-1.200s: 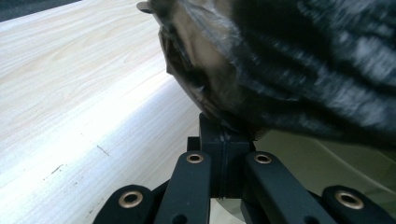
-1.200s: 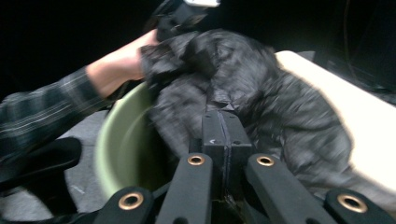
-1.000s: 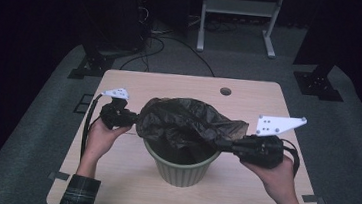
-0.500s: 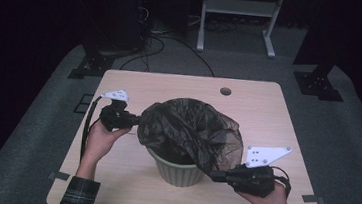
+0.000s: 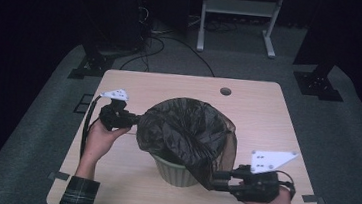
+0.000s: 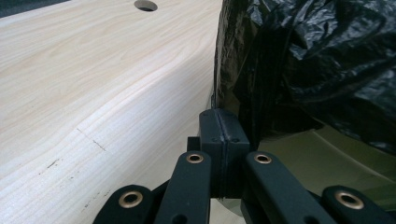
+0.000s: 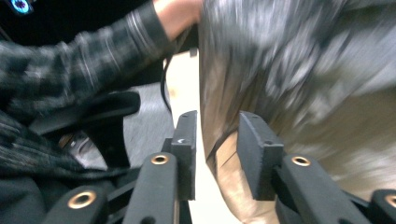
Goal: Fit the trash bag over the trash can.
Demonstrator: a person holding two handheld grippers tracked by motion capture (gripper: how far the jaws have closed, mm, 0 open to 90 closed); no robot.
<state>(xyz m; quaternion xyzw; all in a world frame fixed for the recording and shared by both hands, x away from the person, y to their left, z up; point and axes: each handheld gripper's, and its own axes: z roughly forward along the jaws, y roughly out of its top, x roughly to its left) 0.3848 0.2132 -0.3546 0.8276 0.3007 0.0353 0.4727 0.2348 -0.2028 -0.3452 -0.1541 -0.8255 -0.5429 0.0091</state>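
Note:
A black trash bag [image 5: 186,132] is draped over a pale green bin [image 5: 177,173] in the middle of the wooden table [image 5: 259,104]. My left gripper [image 5: 137,120] is at the bag's left side, shut on the bag's edge [image 6: 224,116]; the film runs up from its closed jaws. My right gripper [image 5: 214,181] is low at the bin's near right side. Its jaws have just been opening. In the right gripper view they stand apart [image 7: 215,126] with the bag's hem hanging loose between them, not pressed.
A round cable hole [image 5: 225,92] lies near the table's far edge. Bare tabletop stretches behind and to both sides of the bin. A metal stand [image 5: 237,17] and cables are on the floor beyond the table. A plaid sleeve [image 7: 70,56] appears in the right gripper view.
The right gripper came down and toward the near right corner, dragging the bag's edge over the bin's rim and widening its mouth; its jaws now stand apart. The left gripper stayed put.

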